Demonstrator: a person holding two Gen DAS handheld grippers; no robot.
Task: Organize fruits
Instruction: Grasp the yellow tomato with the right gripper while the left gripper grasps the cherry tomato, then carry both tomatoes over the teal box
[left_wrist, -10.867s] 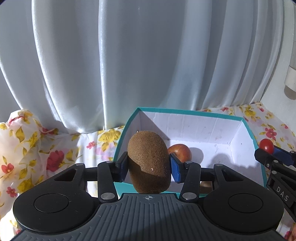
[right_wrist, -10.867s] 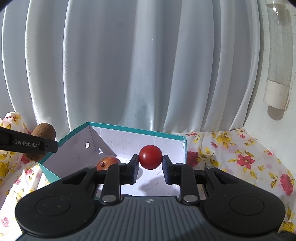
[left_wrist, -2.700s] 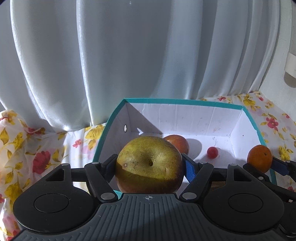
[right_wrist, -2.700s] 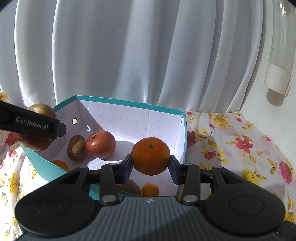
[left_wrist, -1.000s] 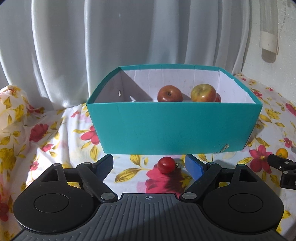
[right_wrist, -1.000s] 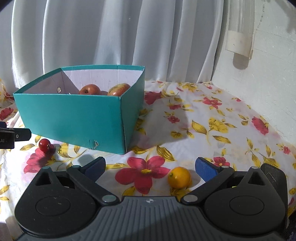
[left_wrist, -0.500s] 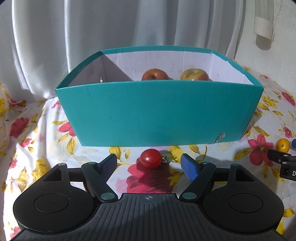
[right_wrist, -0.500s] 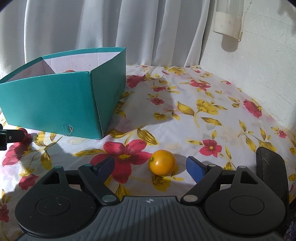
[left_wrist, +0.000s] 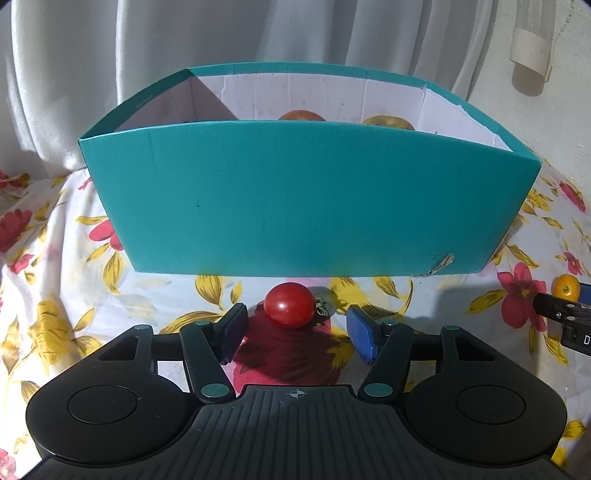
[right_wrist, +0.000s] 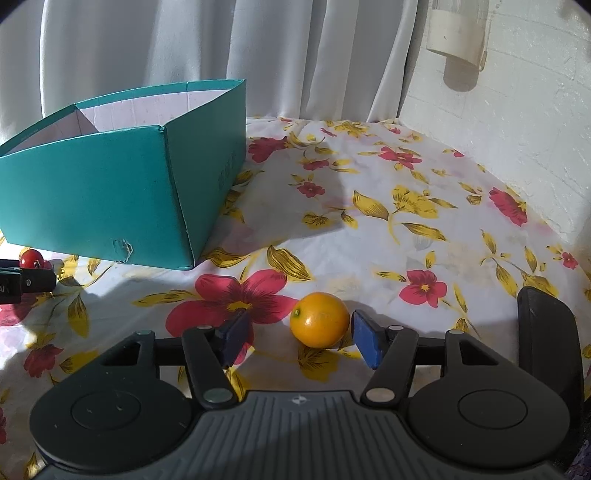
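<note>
A small red tomato (left_wrist: 289, 305) lies on the flowered cloth just in front of the teal box (left_wrist: 295, 199). My left gripper (left_wrist: 297, 328) is open, low over the cloth, with its fingertips on either side of the tomato and apart from it. A small orange fruit (right_wrist: 319, 319) lies on the cloth to the right of the box. My right gripper (right_wrist: 301, 334) is open around it, not touching. The tops of two fruits (left_wrist: 303, 115) show over the box's front wall. The tomato also shows at the far left of the right wrist view (right_wrist: 31, 258).
The teal box (right_wrist: 110, 199) stands at the back left of the cloth-covered table. A white curtain (left_wrist: 258, 33) hangs behind it. A white brick wall (right_wrist: 509, 122) with a white tube fitting (right_wrist: 458, 37) runs along the right. A black object (right_wrist: 546, 339) sits by my right gripper.
Both grippers have moved forward and lower, so the tomato and the orange fruit now sit between the open fingertips. The left jaws have narrowed a little.
</note>
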